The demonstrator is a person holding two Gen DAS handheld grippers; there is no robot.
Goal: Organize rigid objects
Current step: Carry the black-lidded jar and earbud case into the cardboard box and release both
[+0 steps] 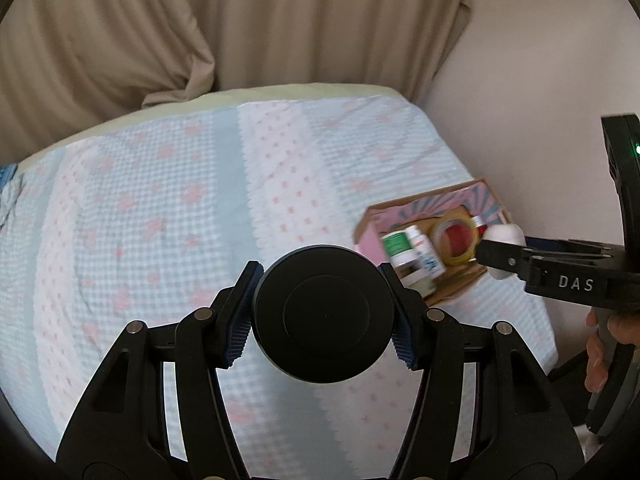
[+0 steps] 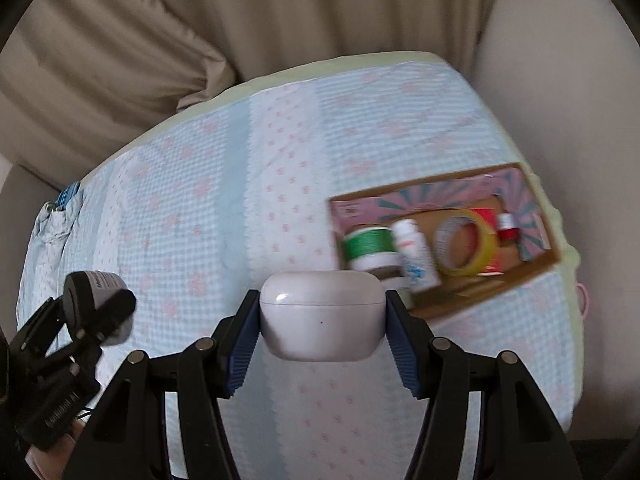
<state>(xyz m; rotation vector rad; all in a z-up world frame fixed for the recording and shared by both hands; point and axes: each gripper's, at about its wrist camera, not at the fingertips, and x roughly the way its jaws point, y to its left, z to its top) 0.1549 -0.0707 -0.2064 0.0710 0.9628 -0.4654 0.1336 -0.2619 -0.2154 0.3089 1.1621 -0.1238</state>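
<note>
From the left wrist, the left gripper [image 1: 324, 314] pinched a black round jar [image 1: 325, 313] between its blue ribbed pads, the flat end of the jar facing the camera. It hung above the bed [image 1: 160, 200], whose blue-and-pink checked cover lay bare to the left of and beyond the cardboard box [image 1: 452, 284]. That box sat near the bed's right edge, close to the wall [image 1: 520, 80]. In it stood a green-labelled bottle [image 1: 396, 246], a white bottle [image 1: 424, 252] just beside it, a yellow tape roll [image 1: 454, 240] further right, and a small red-capped item [image 1: 480, 222] at the far end. The right gripper [image 1: 500, 252] reached in from the right, over the box's right end, clamped on a white case [image 1: 503, 236]. Beige curtains [image 1: 200, 40] hung behind the far edge of the bed.

From the right wrist, the right gripper [image 2: 322, 316] squeezed the white case [image 2: 322, 316] by its two short ends, lid seam level, just in front of the cardboard box's [image 2: 460, 300] near left corner. The box lay tilted, its long side running along the bed's [image 2: 200, 200] right edge. Green-labelled bottle [image 2: 368, 244], white bottle [image 2: 416, 256], yellow tape roll [image 2: 466, 242] and red-capped item [image 2: 508, 228] stood in a row; a bare strip of cardboard floor showed along the box's near side. Well left of the box, the left gripper [image 2: 98, 304] gripped the black round jar [image 2: 86, 292] over open cover.
</note>
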